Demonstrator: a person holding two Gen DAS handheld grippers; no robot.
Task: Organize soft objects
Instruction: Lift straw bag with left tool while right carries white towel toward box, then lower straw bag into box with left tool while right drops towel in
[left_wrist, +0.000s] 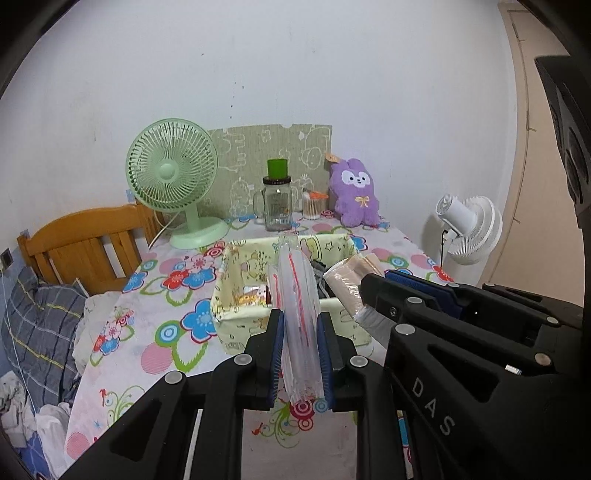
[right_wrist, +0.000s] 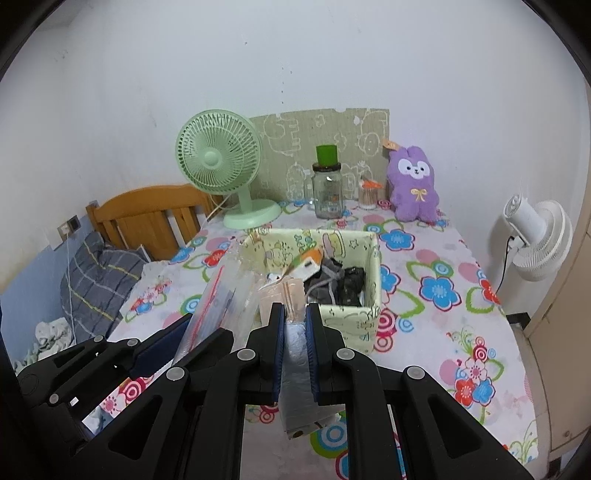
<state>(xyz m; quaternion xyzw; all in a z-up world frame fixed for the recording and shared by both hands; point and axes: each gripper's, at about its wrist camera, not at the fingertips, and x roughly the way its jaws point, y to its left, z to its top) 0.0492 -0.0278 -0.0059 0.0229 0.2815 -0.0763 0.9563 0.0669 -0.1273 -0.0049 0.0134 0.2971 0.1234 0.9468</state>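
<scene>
My left gripper (left_wrist: 299, 317) is shut on a clear zip bag (left_wrist: 295, 288) with a red seal strip, held upright above the flowered table. Just right of it, my right gripper (left_wrist: 376, 286) is shut on a beige packet in clear wrap (left_wrist: 347, 284). In the right wrist view the right gripper (right_wrist: 294, 310) clamps that packet (right_wrist: 293, 362), and the left gripper (right_wrist: 188, 332) holds the zip bag (right_wrist: 221, 291) at the left. Both bags hang in front of a pale yellow fabric basket (right_wrist: 354, 317), also seen as the basket (left_wrist: 236, 325), which holds dark cloth items (right_wrist: 340, 284).
At the back of the table stand a green fan (right_wrist: 218, 162), a glass jar with a green lid (right_wrist: 327, 192), a cotton swab tub (right_wrist: 367, 195) and a purple plush (right_wrist: 413, 184). A white fan (right_wrist: 535, 236) is off the right edge. A wooden headboard (left_wrist: 85, 243) and bedding lie left.
</scene>
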